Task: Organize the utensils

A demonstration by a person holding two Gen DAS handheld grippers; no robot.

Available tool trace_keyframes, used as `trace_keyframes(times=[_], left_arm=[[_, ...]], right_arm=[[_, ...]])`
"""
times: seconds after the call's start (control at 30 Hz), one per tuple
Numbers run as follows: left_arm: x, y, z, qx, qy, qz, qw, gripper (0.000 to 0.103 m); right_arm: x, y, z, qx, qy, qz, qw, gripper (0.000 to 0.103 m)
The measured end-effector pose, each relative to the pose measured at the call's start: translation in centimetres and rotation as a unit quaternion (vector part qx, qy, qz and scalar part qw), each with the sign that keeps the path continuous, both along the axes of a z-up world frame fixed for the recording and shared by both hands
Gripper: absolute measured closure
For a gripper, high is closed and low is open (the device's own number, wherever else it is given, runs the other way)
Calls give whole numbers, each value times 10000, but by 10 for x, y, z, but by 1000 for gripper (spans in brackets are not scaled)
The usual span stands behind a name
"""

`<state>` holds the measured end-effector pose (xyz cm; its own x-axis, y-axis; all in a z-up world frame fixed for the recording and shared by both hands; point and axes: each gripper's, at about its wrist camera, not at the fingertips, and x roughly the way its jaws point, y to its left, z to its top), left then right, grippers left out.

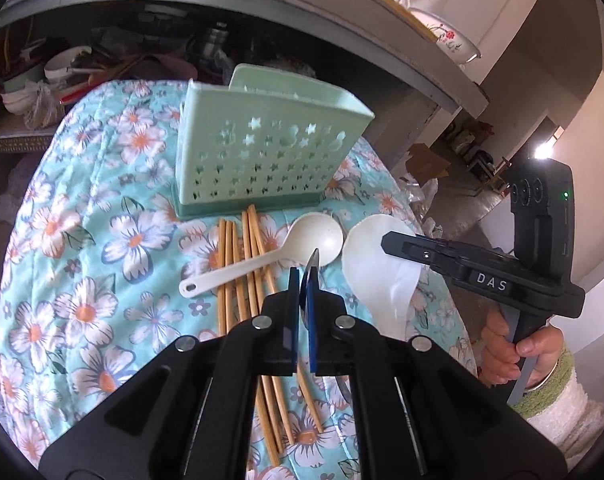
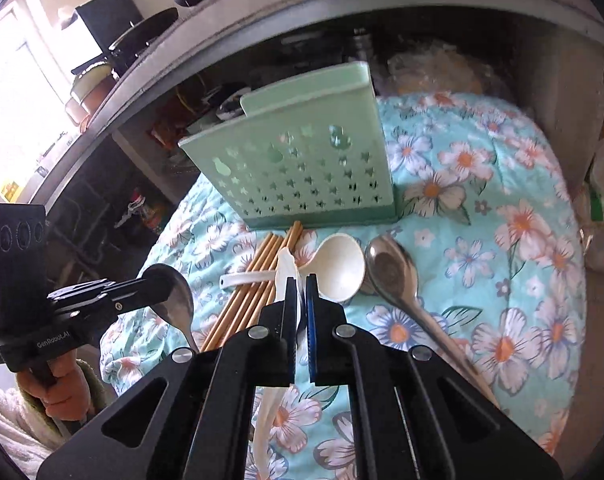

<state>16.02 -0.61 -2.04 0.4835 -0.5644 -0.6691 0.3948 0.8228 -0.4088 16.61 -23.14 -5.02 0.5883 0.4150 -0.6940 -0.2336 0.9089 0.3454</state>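
The left gripper (image 1: 303, 276) is clamping a metal spoon (image 1: 312, 265) edge-on between its fingers, above the floral cloth (image 1: 82, 240). Beneath it, bamboo chopsticks (image 1: 242, 280) are lying in a loose bundle, with a small white spoon (image 1: 262, 262) resting across them. A mint-green utensil holder (image 1: 262, 152) is standing upright at the far end of the chopsticks. To the right, the right gripper (image 1: 389, 242), held by a hand (image 1: 513, 348), is gripping a wide white spoon (image 1: 381, 272).
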Motion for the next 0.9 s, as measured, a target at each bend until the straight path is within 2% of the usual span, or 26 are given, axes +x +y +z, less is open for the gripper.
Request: trace_keyframes(times=[0.13, 0.23, 0.37, 0.47, 0.6, 0.73, 0.8, 0.9], left_arm=[[7, 12, 44, -30, -537, 264, 9982, 100], [16, 18, 81, -14, -1029, 589, 9930, 100], [34, 27, 122, 73, -1674, 1198, 9785, 100], [54, 33, 141, 64, -1956, 1687, 9660, 100], [82, 35, 151, 113, -2221, 2159, 9507, 100], [108, 29, 145, 331, -2442, 2385, 9394, 100], [119, 27, 138, 413, -2463, 2414, 9377, 100], [133, 26, 121, 389, -2350, 2316, 9432, 100]], right_arm=[[-7, -5, 46, -196, -654, -169, 9975, 98], [-10, -15, 81, -306, -1161, -361, 9921, 98], [-3, -26, 127, -236, -1821, -704, 9805, 98], [9, -35, 154, -42, -2229, -931, 9704, 98], [31, -40, 179, 163, -2599, -1158, 9585, 98], [60, -41, 191, 169, -2859, -1345, 9486, 98], [77, -38, 191, 116, -2932, -1401, 9457, 98], [100, -32, 180, 18, -2916, -1419, 9460, 98]])
